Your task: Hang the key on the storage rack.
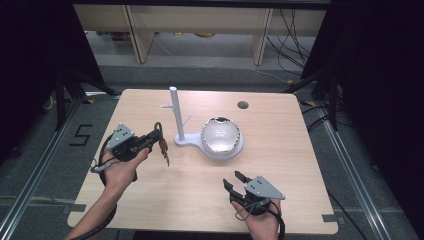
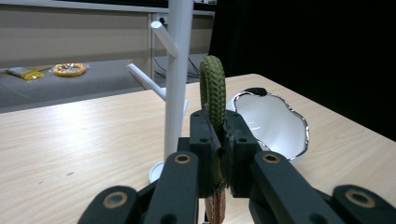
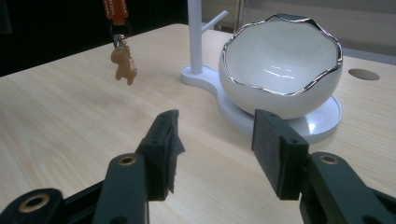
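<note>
The left gripper [image 1: 156, 136] carries the braided keychain [image 2: 212, 88] toward the white stand [image 1: 176, 117]; hooking a peg looks next, the right gripper [image 1: 236, 181] gaping empty.

Grippers: two, left gripper [image 1: 156, 134] left of the white stand, right gripper [image 1: 236, 179] in front of it.
Keychains: one braided keychain [image 2: 212, 88], just left of the stand.
Stands: one white stand [image 1: 177, 116] with pegs.
Bowls: one white bowl [image 1: 220, 135], just right of the stand.
Tables: one wooden table [image 1: 280, 150].
</note>
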`<action>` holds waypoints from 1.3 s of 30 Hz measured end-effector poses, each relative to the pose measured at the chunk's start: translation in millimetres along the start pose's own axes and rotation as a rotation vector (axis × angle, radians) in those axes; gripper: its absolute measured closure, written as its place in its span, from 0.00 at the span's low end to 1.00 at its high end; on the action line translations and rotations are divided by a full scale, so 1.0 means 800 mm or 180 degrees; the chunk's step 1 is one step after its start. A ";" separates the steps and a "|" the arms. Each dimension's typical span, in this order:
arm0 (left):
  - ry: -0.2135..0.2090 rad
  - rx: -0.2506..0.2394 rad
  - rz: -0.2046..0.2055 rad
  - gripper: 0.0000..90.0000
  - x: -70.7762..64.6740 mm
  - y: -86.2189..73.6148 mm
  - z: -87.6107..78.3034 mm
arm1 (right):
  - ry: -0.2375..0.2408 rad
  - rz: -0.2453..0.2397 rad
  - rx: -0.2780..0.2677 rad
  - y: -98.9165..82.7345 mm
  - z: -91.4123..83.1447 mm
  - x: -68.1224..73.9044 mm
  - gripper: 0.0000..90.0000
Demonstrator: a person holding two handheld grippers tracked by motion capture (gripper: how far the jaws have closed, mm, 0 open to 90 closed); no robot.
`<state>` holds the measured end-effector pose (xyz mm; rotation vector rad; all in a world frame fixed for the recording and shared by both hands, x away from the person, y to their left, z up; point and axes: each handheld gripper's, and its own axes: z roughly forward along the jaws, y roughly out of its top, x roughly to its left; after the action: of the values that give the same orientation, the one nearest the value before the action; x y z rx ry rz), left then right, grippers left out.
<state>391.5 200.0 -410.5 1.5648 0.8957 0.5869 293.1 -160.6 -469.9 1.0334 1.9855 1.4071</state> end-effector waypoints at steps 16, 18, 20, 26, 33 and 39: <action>0.0200 0.0066 -0.0050 0.93 0.011 0.004 0.017 | 0.0013 0.0005 -0.0045 -0.001 0.000 -0.003 0.57; 0.0211 0.0067 -0.0051 0.93 0.012 0.004 0.020 | 0.0002 0.0032 0.0010 -0.001 -0.002 -0.003 0.57; 0.0236 0.0078 -0.0069 0.93 0.013 0.005 0.021 | -0.0005 0.0032 0.0005 -0.001 -0.002 -0.003 0.57; 0.0280 0.0104 -0.0056 0.92 0.017 0.007 0.028 | -0.0034 0.0020 0.0017 0.000 -0.004 -0.005 0.57; 0.0348 0.0111 -0.0079 0.92 0.020 0.010 0.036 | -0.0020 0.0037 0.0034 -0.001 -0.003 -0.004 0.57; 0.0391 0.0120 -0.0079 0.92 0.025 0.013 0.043 | 0.0016 0.0016 -0.0023 -0.003 0.000 -0.005 0.57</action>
<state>432.6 195.3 -408.9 1.5624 1.0222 0.6572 294.8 -164.4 -471.9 1.0333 1.9813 1.4200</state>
